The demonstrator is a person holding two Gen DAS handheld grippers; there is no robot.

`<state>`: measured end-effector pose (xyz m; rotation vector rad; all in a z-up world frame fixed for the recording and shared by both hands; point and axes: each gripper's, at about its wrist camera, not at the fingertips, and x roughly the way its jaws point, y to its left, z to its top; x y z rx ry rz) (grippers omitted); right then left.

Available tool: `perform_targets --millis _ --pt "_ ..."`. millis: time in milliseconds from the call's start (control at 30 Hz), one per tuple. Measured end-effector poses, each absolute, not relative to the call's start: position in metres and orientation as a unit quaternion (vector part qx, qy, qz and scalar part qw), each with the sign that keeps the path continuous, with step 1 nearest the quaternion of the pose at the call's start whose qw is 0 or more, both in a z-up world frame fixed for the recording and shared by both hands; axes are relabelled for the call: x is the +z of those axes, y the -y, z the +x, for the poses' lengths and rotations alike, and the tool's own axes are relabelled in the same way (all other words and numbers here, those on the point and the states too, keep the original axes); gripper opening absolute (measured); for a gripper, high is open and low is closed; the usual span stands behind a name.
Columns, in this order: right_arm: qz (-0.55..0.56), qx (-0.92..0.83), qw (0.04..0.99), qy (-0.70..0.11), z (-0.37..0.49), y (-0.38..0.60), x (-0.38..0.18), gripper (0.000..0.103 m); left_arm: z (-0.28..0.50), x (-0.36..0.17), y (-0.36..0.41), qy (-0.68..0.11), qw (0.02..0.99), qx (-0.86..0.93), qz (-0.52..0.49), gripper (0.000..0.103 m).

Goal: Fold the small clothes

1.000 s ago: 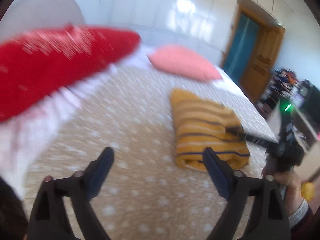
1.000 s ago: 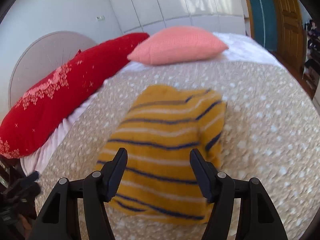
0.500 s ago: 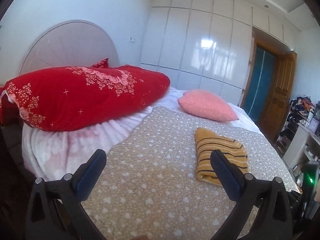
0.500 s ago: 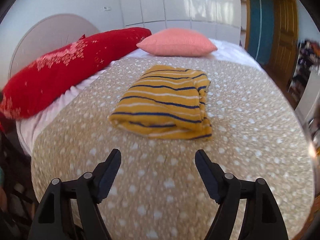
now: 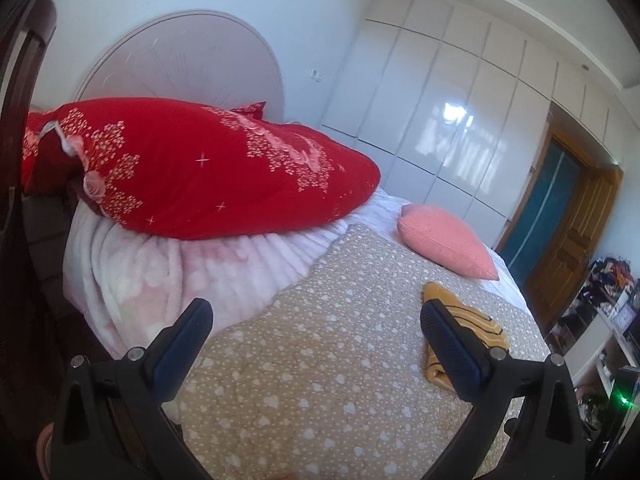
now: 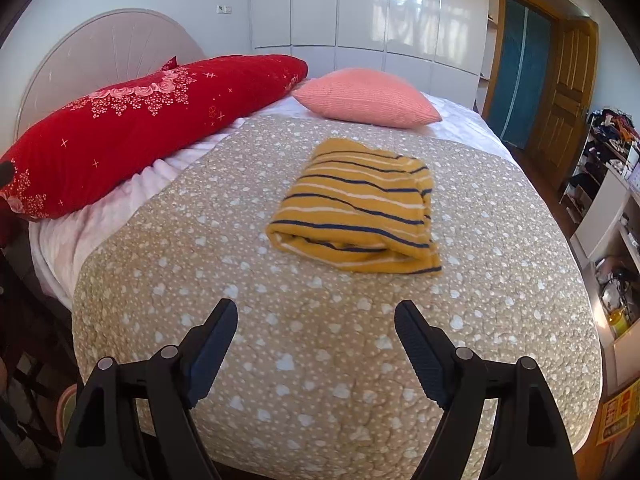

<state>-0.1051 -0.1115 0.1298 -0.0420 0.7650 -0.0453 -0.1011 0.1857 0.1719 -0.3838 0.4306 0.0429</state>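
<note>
Nearest me, the right gripper (image 6: 316,322) and left gripper (image 5: 316,322) both hang spread wide, gripping nothing. Beyond them a folded striped sweater (image 6: 356,206) lies mid-bedspread (image 6: 320,360); farther back sit the pink pillow (image 6: 366,98) and what looks like a red bolster (image 6: 136,128).

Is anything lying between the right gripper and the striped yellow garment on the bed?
Nothing visible does. In the right wrist view only bare heart-print bedspread lies between the open right gripper and the folded yellow striped garment. The pink pillow and red pillow sit beyond and aside.
</note>
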Motion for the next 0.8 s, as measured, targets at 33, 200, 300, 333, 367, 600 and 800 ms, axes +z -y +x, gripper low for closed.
perform_targets --millis 33,200,300,333,367,600,800 --pt "-0.023 -0.020 0.928 -0.371 -0.105 0.107 0.130 0.086 -0.101 0.171 -0.188 -0.213 0.958 0.024 -0.190 0.103" --pt "-0.024 -0.007 0.925 -0.380 -0.104 0.098 0.123 0.087 -0.098 0.169 -0.190 -0.223 0.957 0.043 -0.181 0.103" --pt "-0.005 -0.013 0.925 -0.381 -0.108 0.109 0.119 0.087 -0.100 0.174 -0.177 -0.219 0.961 0.047 -0.161 0.103" --pt "0.006 -0.016 0.924 -0.381 -0.110 0.114 0.118 0.087 -0.102 0.176 -0.171 -0.216 0.963 0.046 -0.153 0.103" --pt "0.021 -0.019 0.924 -0.381 -0.112 0.122 0.116 0.087 -0.103 0.178 -0.164 -0.211 0.966 0.046 -0.143 0.103" --pt "0.045 -0.047 0.927 -0.370 -0.132 0.160 0.108 0.088 -0.109 0.178 -0.102 -0.225 0.972 0.002 -0.070 0.103" --pt "0.014 -0.093 0.932 -0.350 -0.152 0.186 0.106 0.088 -0.104 0.164 -0.056 -0.280 0.958 -0.041 -0.038 0.103"
